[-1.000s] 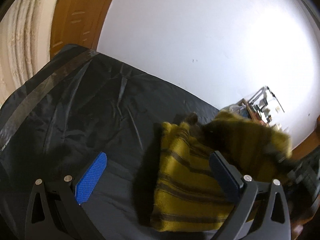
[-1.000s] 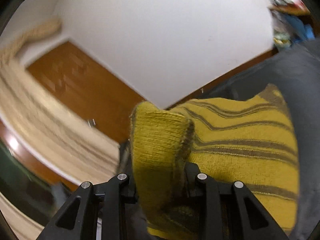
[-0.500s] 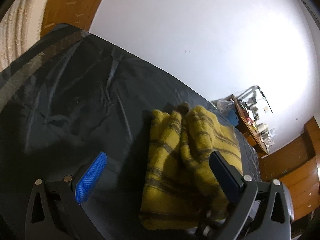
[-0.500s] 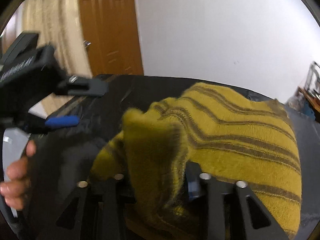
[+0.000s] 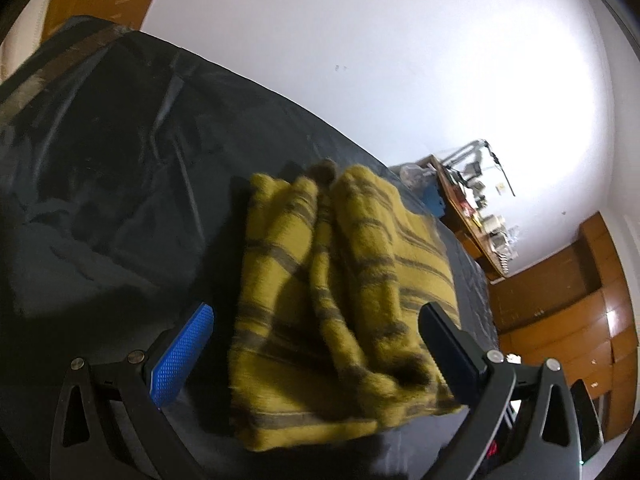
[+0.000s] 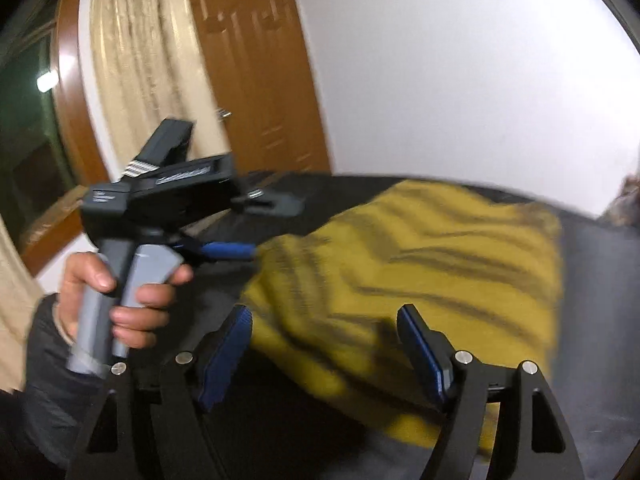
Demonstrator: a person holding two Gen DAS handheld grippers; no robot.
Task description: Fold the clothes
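A mustard-yellow sweater with grey-brown stripes [image 5: 340, 280] lies folded in a thick bundle on the black sheet [image 5: 120, 184]. My left gripper [image 5: 316, 336] is open, its blue pad [image 5: 182, 354] to the left of the bundle and its other finger over the right edge, touching nothing. In the right wrist view the same sweater [image 6: 420, 264] lies beyond and under my right gripper [image 6: 324, 340]. Its jaws are opening, the cloth sits loose between them and the pads do not press on it. A hand [image 6: 120, 292] holds the left gripper [image 6: 260, 226] at the sweater's left edge.
The black sheet is creased and runs to a taped edge [image 5: 60, 60] at the far left. Behind stand a white wall [image 5: 360, 40], a wooden door [image 6: 256, 72] and a beige curtain [image 6: 140, 52]. A cluttered wooden shelf [image 5: 472, 216] and wooden cabinets [image 5: 580, 300] stand at the right.
The right gripper let go of the raised sweater fold, rolled upright and spread its jaws. The fold now lies down on the bundle. The left gripper tipped down toward the sweater.
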